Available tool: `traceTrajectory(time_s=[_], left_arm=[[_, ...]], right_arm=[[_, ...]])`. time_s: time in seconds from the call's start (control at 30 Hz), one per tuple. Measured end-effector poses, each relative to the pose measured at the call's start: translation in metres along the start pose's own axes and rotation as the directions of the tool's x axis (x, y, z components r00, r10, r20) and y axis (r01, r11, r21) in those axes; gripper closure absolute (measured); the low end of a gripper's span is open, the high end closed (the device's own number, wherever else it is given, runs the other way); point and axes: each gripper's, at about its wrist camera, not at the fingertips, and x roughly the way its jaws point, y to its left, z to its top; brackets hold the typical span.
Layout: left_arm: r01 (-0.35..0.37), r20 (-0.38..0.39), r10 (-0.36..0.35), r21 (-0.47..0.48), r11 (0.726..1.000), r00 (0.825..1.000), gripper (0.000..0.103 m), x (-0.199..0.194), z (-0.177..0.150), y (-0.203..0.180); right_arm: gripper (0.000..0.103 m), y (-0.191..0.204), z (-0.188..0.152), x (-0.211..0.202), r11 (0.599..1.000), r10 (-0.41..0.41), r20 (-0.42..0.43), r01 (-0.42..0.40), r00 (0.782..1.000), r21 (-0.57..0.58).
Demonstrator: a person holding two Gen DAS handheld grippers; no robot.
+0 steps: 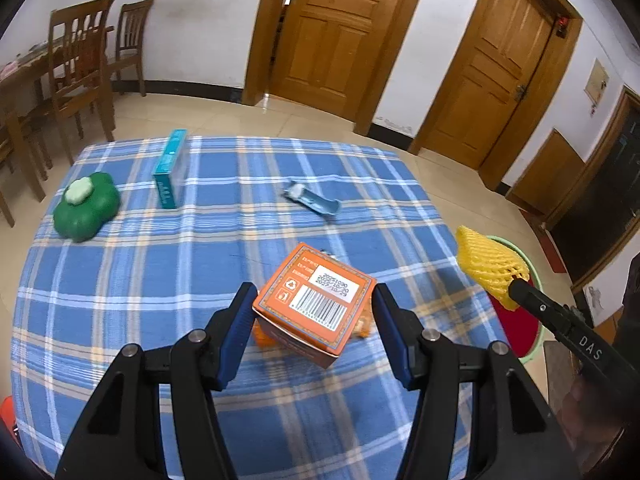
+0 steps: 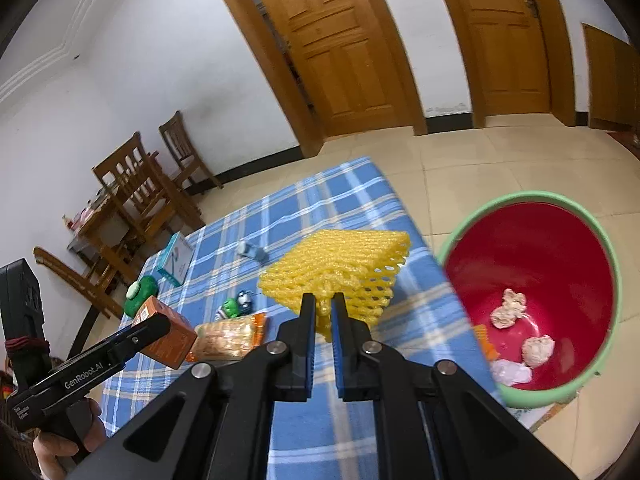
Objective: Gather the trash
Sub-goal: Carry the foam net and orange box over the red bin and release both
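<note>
Right tongs (image 2: 323, 300) tilted down, gripping foam net (image 2: 340, 264)

The left gripper (image 1: 316, 300) is built of matte black plastic arms, joined by round silver pivot screws, with ribbed blue pads lining the inner faces of its fingers (image 1: 244, 320). The right gripper (image 2: 323, 300) is made the same way. White lettering, "GenRobot.AI", is printed along one black side bar, and "DAS" along another. Dark red cord is wound around a black handle.
</note>
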Motion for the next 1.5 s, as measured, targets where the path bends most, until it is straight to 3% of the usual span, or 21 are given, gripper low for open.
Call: traceTrajectory(time_s=[0.47, 1.1, 1.5], left_arm=[[0.078, -0.051, -0.075, 0.074, 0.994, 0.996, 0.044, 0.011, 0.001, -0.051], [0.164, -0.127, -0.140, 0.206, 0.965, 0.982, 0.044, 0.049, 0.010, -0.125], [0.216, -0.176, -0.172, 0.272, 0.938, 0.969, 0.044, 0.071, 0.007, -0.167]], right_arm=[[0.094, -0.069, -0.003, -0.032, 0.987, -0.103, 0.042, 0.097, 0.994, 0.131], [0.091, -0.141, -0.015, -0.034, 0.939, -0.200, -0.013, 0.196, 0.980, 0.284], [0.079, -0.170, -0.023, -0.038, 0.911, -0.210, -0.030, 0.207, 0.977, 0.356]])
